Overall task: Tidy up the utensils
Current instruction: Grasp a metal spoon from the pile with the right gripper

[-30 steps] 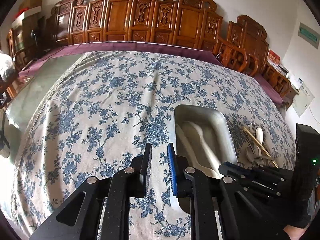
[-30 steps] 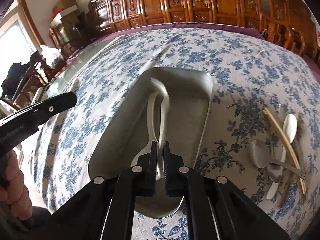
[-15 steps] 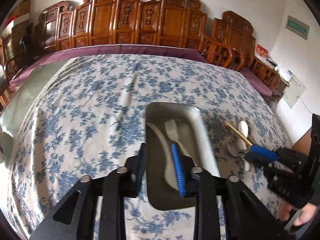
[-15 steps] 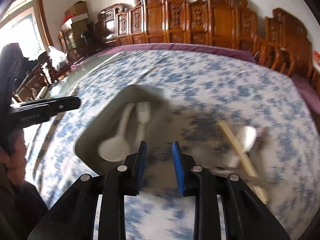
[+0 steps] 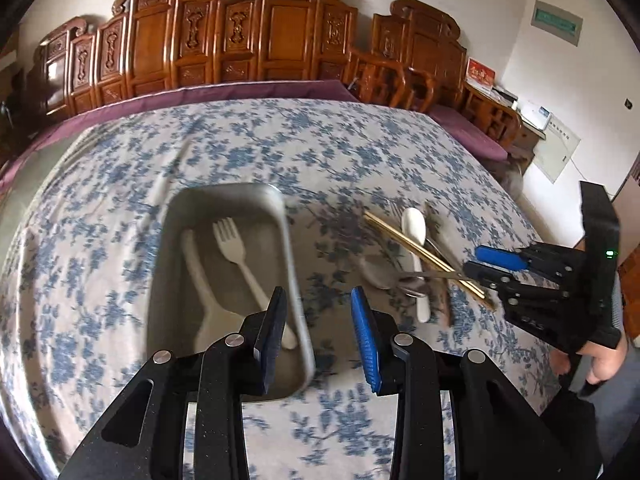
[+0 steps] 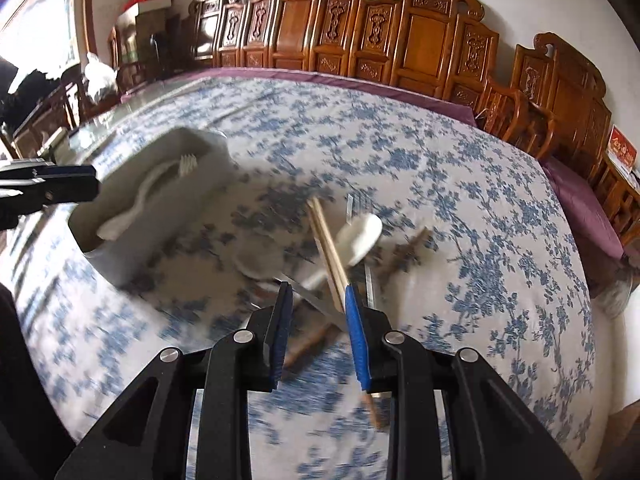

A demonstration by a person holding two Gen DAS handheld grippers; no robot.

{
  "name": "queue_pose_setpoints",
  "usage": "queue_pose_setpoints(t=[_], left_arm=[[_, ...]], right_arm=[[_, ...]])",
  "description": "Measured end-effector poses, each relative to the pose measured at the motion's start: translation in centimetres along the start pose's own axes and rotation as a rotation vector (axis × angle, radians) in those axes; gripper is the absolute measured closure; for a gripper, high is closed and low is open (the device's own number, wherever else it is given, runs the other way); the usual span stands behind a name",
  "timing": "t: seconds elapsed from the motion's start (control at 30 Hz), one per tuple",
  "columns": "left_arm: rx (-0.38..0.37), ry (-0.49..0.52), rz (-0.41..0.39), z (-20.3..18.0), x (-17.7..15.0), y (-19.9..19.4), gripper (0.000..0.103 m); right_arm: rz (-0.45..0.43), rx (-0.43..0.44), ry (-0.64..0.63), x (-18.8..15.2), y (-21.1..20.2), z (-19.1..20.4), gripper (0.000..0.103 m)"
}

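A metal tray on the floral cloth holds a white fork and a white spoon. Right of it lies a pile: chopsticks, a white spoon and a metal spoon. My left gripper is open and empty over the tray's near right rim. My right gripper is open and empty just above the pile, with the chopsticks, white spoon and metal spoon in front of its fingers. The tray is to its left. The right gripper also shows in the left wrist view.
The table is covered by a blue floral cloth with a purple edge at the back. Carved wooden chairs line the far wall. A brown wooden utensil lies in the pile. My left gripper's fingers reach in at the left.
My right gripper let go of the white fork in the tray, opened, and moved right to the pile. My left gripper opened wider and swung right toward the tray.
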State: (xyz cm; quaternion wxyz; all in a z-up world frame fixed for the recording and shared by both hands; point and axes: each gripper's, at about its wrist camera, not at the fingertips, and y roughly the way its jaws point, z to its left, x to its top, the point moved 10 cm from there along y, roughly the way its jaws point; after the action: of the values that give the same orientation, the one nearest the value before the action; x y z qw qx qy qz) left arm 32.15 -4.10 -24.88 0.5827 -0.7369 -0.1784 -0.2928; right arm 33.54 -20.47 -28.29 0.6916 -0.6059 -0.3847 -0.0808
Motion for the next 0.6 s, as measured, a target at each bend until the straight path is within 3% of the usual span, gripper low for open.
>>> queue_pose_setpoints(t=[0.27,0.6], left_arm=[[-0.004,0.032,0.039,-3.0,-1.1,2.4,0.072],[-0.021,0.07,0.061,-4.8,-2.4,3.4,0.072]], right_arm=[[0.05,0.005,0.008,-2.1,2.1,-2.3,0.073],[0.05,0.095,-0.039,-1.2,3.3,0.5,0.073]])
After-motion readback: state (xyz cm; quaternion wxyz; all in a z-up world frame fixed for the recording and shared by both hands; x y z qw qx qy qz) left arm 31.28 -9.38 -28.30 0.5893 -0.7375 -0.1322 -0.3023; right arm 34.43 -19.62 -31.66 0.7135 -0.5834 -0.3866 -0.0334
